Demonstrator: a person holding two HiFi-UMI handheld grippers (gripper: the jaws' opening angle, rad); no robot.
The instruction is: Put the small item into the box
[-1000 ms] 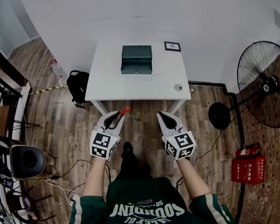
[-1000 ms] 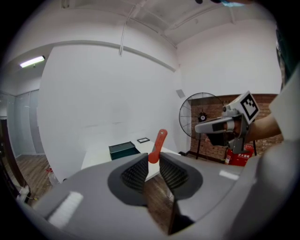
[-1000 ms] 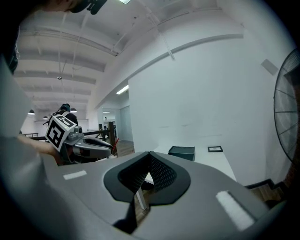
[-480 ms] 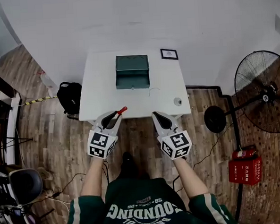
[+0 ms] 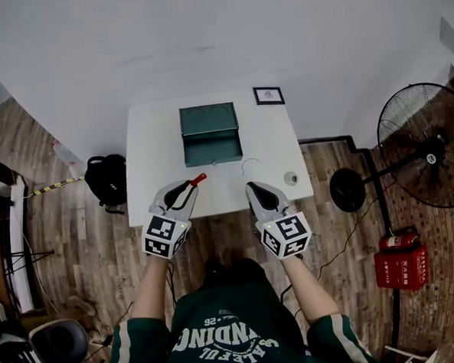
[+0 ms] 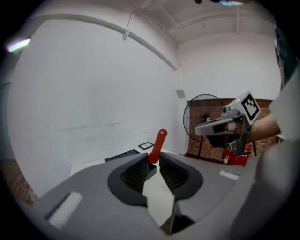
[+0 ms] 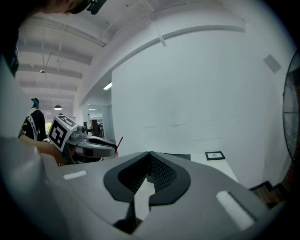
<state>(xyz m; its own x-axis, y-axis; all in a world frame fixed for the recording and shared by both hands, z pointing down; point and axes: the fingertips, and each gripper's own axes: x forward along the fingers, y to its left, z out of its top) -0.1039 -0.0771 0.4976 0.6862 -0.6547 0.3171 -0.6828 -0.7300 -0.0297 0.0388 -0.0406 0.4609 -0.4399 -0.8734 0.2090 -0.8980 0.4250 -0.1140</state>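
Now the small red item sits clamped in the left gripper over the near edge of the table; the person has stepped closer, so the green box, seemingly open, lies straight ahead. Bare tabletop between them leaves free passage. The right gripper, pinched together on nothing, hangs clear alongside.

Two grippers, one red item, one green box, one table

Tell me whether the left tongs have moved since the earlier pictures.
Yes. The left tongs have come forward: earlier short of the white table and its near edge, their tips with the red item now reach over it.
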